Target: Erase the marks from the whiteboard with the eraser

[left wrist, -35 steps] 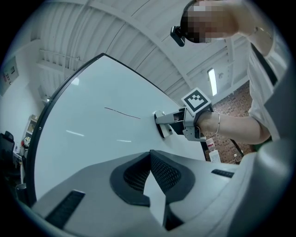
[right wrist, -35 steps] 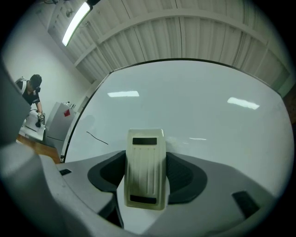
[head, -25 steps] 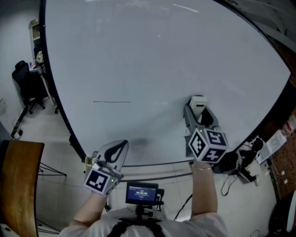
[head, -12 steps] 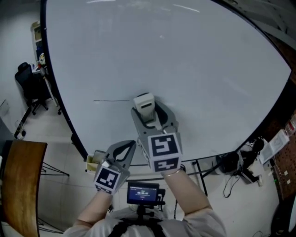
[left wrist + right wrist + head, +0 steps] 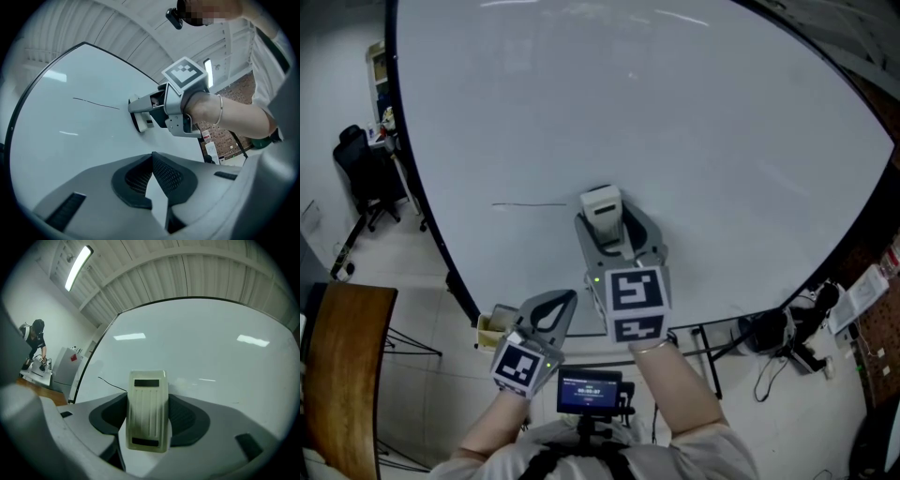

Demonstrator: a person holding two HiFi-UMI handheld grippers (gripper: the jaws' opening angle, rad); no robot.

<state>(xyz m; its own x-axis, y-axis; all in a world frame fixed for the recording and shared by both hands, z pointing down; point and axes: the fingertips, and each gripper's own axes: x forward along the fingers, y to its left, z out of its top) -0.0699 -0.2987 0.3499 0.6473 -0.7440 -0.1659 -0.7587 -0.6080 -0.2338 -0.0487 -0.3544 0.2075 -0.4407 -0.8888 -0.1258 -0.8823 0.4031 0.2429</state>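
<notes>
eraser (image 5: pixel 147 411) first: clamped by its two long sides between the pads of right gripper (image 5: pixel 606 228), jaws opened only to the width of the eraser body and pressing on it from both sides. held with the ribbed back outward, apparently so that the wiping face meets whiteboard (image 5: pixel 694 122); in the left gripper view, looks laid flat against the board surface. placed on the lower middle of the board, just beside the right end of thin dark line (image 5: pixel 530 203), probably to sweep leftward along it in one pass. left gripper (image 5: pixel 152 159) held low, near the lower edge of the board and well apart from the line, likely to leave the way free; jaws closed tip to tip, nothing between them.
</notes>
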